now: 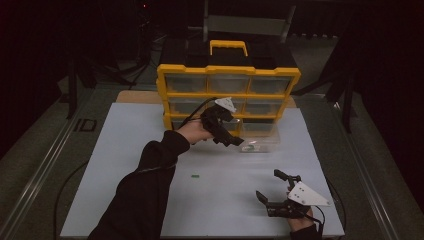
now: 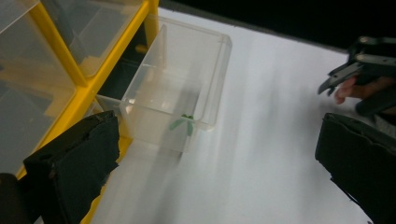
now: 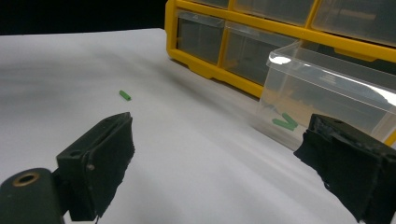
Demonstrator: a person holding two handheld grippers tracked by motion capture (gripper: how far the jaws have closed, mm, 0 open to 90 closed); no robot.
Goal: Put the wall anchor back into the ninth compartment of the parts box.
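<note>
Clear drawer (image 2: 187, 84) holding green pieces (image 2: 184, 123), perhaps two; both tools' jaws apart, empty

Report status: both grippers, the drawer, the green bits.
Left gripper open at pulled-out clear drawer. Right gripper open, low on table. Two green bits in drawer; one loose on table.

The high view is dim, with black surroundings from nine through twelve to three o'clock; only the white table (image 1: 150, 145) catches light. In the left gripper view, motion blur smears the table surface in streaks toward six o'clock. Glare brightens the clear drawer (image 3: 327, 88) rim at twelve o'clock in the right gripper view. Near jaws in both gripper views look soft
</note>
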